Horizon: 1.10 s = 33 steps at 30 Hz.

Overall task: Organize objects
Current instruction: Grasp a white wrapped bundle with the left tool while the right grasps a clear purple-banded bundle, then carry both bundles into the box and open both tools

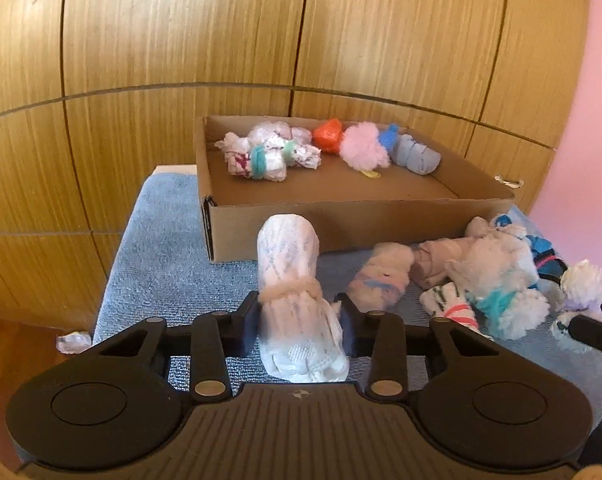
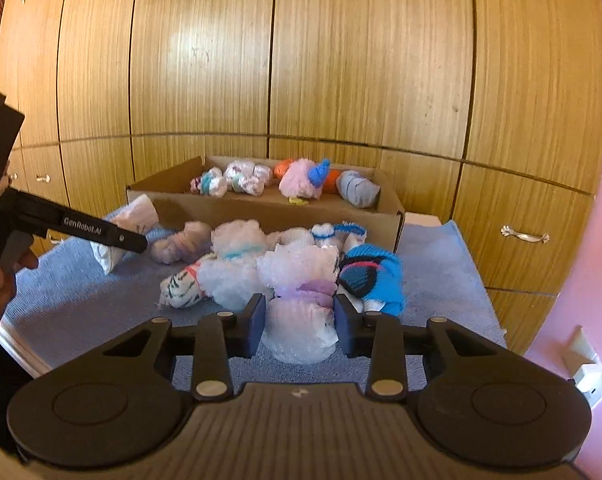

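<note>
Pick-up step: left tongs clamp a white rolled sock bundle; right tongs clamp a fuzzy purple-banded bundle. Next, probably: lift both, carry into cardboard box.

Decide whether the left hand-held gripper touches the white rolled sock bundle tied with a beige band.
Touching: the left wrist view shows the left hand-held gripper pressing both sides of the white rolled sock bundle.
</note>
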Available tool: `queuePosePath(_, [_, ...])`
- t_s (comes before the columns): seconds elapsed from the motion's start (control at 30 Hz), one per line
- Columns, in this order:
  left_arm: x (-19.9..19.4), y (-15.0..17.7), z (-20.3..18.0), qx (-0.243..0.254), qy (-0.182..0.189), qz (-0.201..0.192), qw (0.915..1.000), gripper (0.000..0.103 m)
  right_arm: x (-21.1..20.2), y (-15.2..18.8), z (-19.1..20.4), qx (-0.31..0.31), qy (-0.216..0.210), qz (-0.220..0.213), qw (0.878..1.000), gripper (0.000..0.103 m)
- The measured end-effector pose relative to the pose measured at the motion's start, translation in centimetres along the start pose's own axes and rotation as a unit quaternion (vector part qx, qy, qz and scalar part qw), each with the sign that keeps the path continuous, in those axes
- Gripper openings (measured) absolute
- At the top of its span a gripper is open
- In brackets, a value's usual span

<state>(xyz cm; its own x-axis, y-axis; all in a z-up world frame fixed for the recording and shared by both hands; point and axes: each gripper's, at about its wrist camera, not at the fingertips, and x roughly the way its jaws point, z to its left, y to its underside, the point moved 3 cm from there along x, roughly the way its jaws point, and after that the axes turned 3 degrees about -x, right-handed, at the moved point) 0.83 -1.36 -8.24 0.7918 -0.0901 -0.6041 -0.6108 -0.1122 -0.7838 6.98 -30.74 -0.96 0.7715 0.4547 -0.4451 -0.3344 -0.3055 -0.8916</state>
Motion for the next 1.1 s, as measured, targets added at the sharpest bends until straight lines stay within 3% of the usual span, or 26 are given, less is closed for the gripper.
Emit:
queuePosePath(0.33, [-3.2, -1.1, -0.1, 0.008, 0.005, -0.018, 0.9998, 0.046, -1.8, -2.9, -0.8, -0.003, -0.01, -0.029, 1.0, 0.033])
queuePosePath(0.63, [-4.8, -7.9, -0.5, 0.02, -0.003, -0.04, 0.999, 0.046, -0.7, -10.2, -1.2, -0.053, -0.037, -0.068, 0.996, 0.033])
queuePosePath(0.83, [-2.6, -12.8, -1.1, 0.042, -0.016, -0.038, 0.9983, 0.047, 4.5, -15.2, -0.6, -0.09, -0.083, -0.057, 0.991, 0.033])
queuePosePath(1.1, [4.4, -14.1, -0.8, 0.056, -0.041, 0.02, 0.9974, 0.047, 15.4, -17.2, 0.4, -0.093, -0.154, 0.037, 0.983, 0.033])
